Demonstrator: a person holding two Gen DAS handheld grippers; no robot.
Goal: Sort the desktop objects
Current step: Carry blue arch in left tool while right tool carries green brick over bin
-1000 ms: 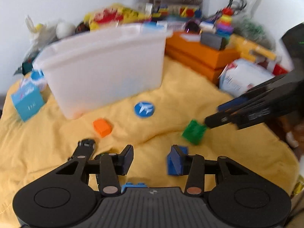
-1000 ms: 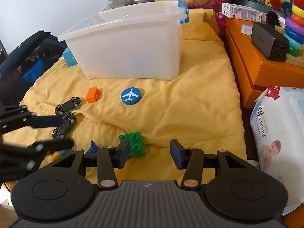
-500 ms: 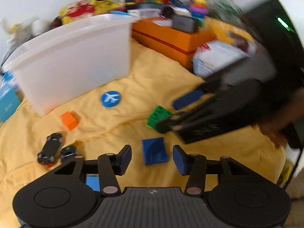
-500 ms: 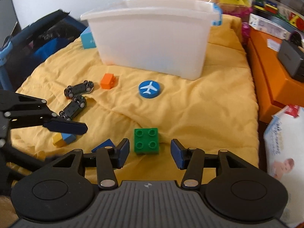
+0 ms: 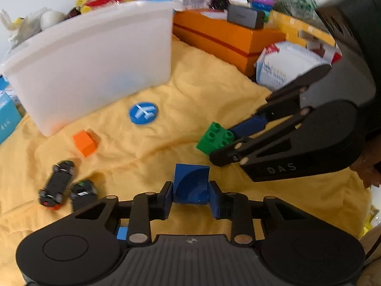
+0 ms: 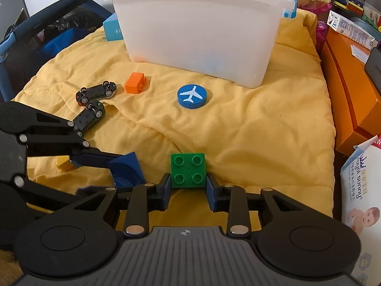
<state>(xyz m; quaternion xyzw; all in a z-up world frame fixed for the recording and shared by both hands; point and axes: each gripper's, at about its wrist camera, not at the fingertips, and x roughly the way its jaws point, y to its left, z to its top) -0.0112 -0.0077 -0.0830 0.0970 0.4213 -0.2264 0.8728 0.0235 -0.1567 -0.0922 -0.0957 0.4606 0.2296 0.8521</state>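
I had the left gripper [image 5: 190,196] closing on the dark blue block [image 5: 191,183], which sat between its pads with both pads against its sides, low on the yellow quilt [image 5: 214,90] at the near edge. My right gripper [image 6: 188,189] was closing too, its pads touching the two sides of the green four-stud brick [image 6: 188,169]. The two grippers sat just beside each other; from the right wrist view the left one reached in from nine o'clock, and from the left wrist view the right one came in from three o'clock.

From the green brick, the blue round airplane token [image 6: 192,96] lay on the quilt at twelve o'clock, well apart. The orange brick [image 6: 135,86] lay at about eleven o'clock, and near it, toward ten o'clock, two small black toy cars [image 6: 95,93] lay overturned with wheels up, close to each other. A small yellow piece [image 6: 63,163] showed at nine o'clock, partly behind the left gripper's finger.

Beyond the token stood the translucent white storage bin [image 6: 197,28], upright on the quilt. An orange box [image 6: 350,90] sat at two o'clock off the quilt's edge, with a pack of baby wipes [image 6: 359,190] at three o'clock.
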